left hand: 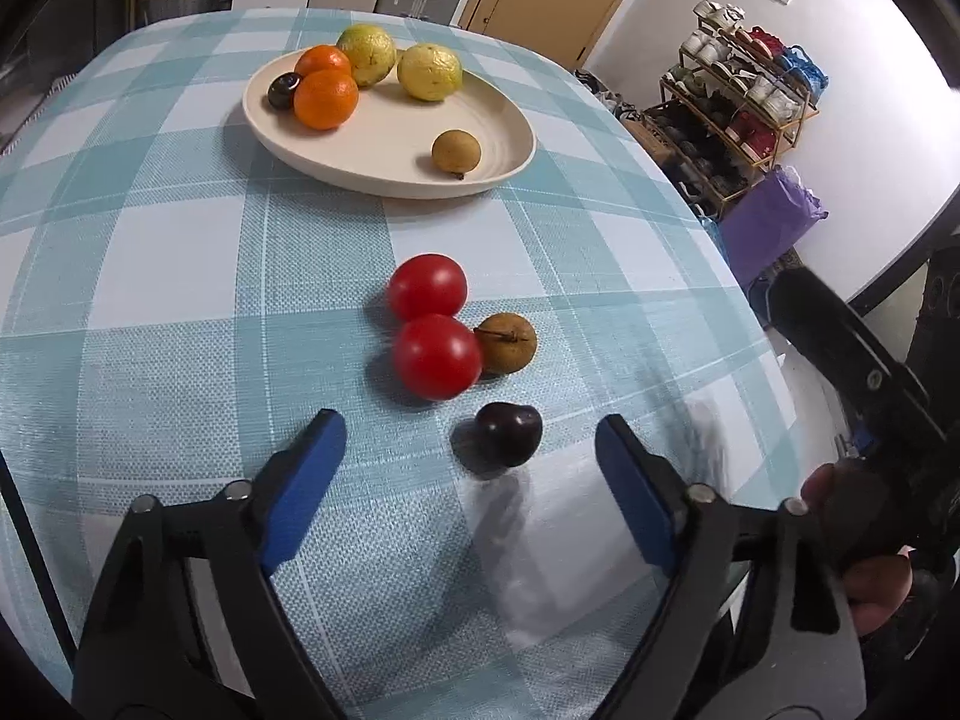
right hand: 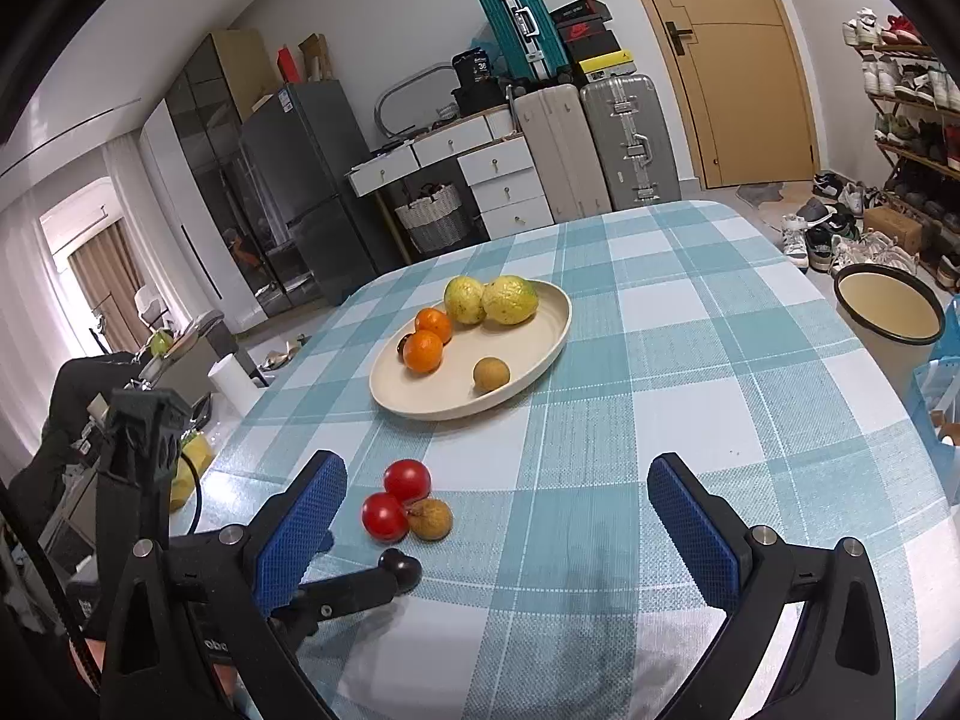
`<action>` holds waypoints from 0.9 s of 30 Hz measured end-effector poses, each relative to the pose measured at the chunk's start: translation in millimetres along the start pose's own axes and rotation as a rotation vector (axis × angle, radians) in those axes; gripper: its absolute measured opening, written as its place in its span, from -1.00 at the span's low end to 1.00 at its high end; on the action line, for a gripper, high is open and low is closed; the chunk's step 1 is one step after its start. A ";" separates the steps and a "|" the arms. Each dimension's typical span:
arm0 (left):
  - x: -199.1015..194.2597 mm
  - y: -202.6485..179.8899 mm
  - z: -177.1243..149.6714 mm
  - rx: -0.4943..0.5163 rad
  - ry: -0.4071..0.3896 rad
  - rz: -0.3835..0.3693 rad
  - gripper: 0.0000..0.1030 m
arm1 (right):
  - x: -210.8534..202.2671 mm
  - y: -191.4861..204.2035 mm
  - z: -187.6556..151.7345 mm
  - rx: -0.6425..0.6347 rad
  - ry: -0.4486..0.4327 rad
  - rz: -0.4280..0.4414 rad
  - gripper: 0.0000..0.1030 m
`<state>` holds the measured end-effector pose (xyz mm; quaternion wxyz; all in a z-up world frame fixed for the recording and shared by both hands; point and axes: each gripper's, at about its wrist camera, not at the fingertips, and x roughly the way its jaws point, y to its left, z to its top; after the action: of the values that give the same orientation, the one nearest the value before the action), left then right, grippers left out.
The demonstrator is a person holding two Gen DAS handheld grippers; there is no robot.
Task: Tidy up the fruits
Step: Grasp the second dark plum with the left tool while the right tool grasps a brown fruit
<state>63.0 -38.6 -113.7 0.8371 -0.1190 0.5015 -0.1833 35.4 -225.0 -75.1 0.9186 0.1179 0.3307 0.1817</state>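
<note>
Fruits lie in two groups on the checked tablecloth (left hand: pixel 180 252). Just ahead of the left gripper (left hand: pixel 471 438), whose jaws stand wide apart, sits a dark plum (left hand: pixel 508 433), nearer the right finger than the left. Beyond it two tomatoes (left hand: pixel 436 355) touch each other, with a brown pear (left hand: pixel 509 343) against the nearer one. Farther ahead, the plate (left hand: pixel 384 144) holds oranges, yellow fruits, a dark plum and a brown fruit. The right gripper (right hand: pixel 497 501) hangs with jaws apart, gripping nothing, the loose fruits ahead near its left finger.
</note>
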 end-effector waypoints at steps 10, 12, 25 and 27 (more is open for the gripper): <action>7.6 -16.7 -0.9 0.045 0.016 -0.002 -0.56 | 4.3 -5.8 -5.3 0.011 0.020 0.011 0.99; 7.5 -20.4 -1.3 0.064 0.013 0.000 -0.59 | 4.3 -7.5 -6.2 0.011 0.021 0.012 0.99; -19.7 0.2 -2.6 0.035 -0.043 -0.080 -0.60 | 15.4 -8.8 -10.8 0.034 0.073 0.097 0.99; -28.3 9.0 -1.0 0.019 -0.062 -0.083 -0.59 | 20.8 -4.1 -11.1 0.013 0.094 0.106 0.99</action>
<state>51.7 -18.5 -95.1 0.8450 -0.1371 0.4684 -0.2188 44.2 -219.0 -96.6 0.8904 0.1326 0.3680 0.2330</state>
